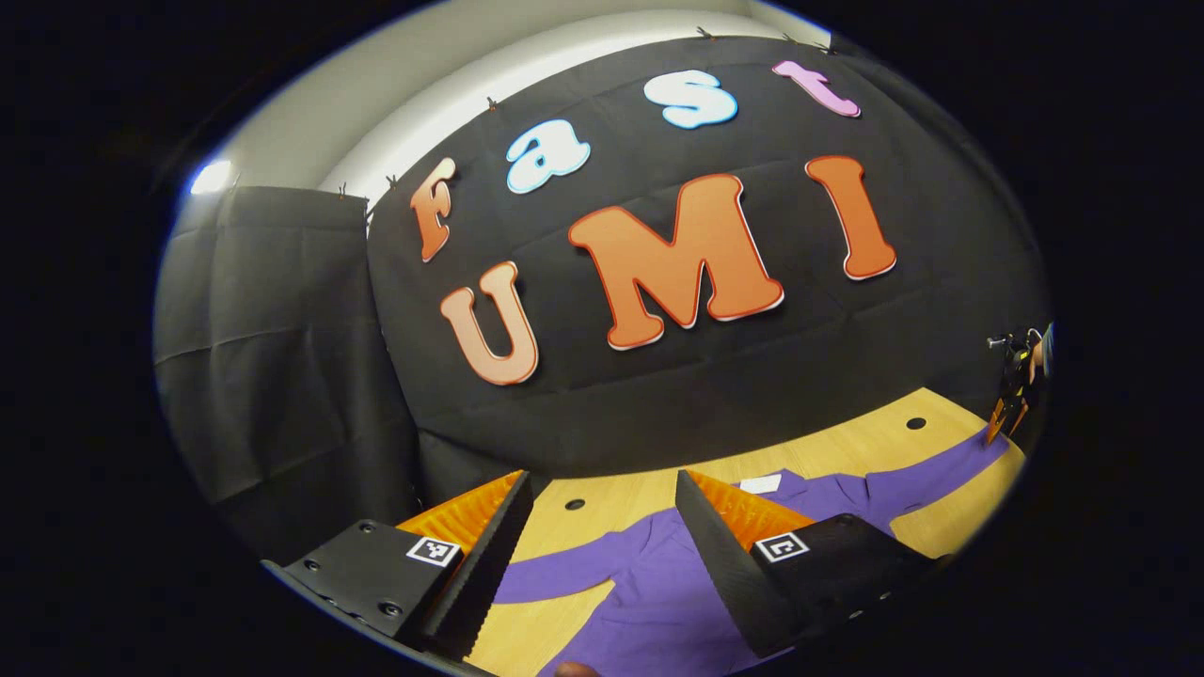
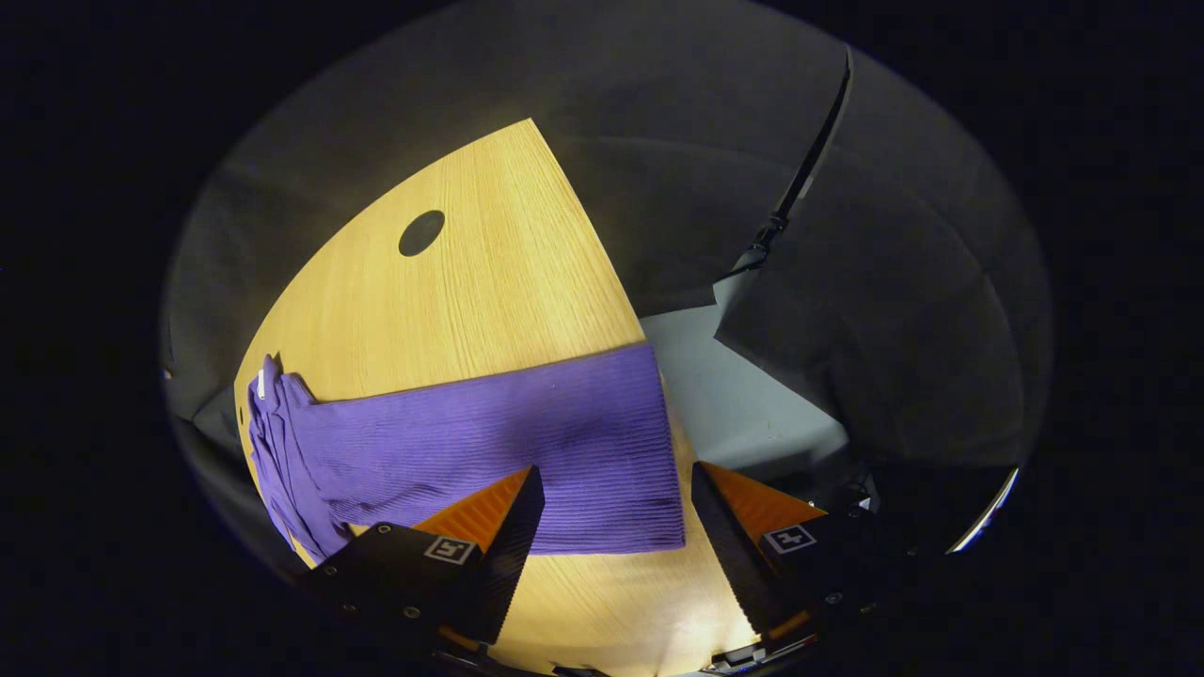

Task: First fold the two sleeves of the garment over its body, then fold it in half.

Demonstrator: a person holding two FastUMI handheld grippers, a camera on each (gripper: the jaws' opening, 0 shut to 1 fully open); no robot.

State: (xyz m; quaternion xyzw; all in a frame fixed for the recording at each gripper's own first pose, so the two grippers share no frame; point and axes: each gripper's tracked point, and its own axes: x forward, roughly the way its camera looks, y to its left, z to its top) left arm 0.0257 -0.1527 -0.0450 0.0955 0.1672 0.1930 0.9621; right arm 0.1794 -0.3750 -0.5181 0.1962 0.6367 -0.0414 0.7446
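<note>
Here, wooden counter carries the purple garment spread flat, one sleeve reaching the counter's right edge. Left gripper hovers above its body, right gripper above the cuff, both jaws apart.

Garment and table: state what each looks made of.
Garment: a purple ribbed knit, matte and soft-looking; fine parallel ridges run along the sleeve. The exact fibre cannot be told.
Table: light wood or a wood-look laminate, smooth with a faint sheen; straight grain lines show, and a dark round hole.
</note>
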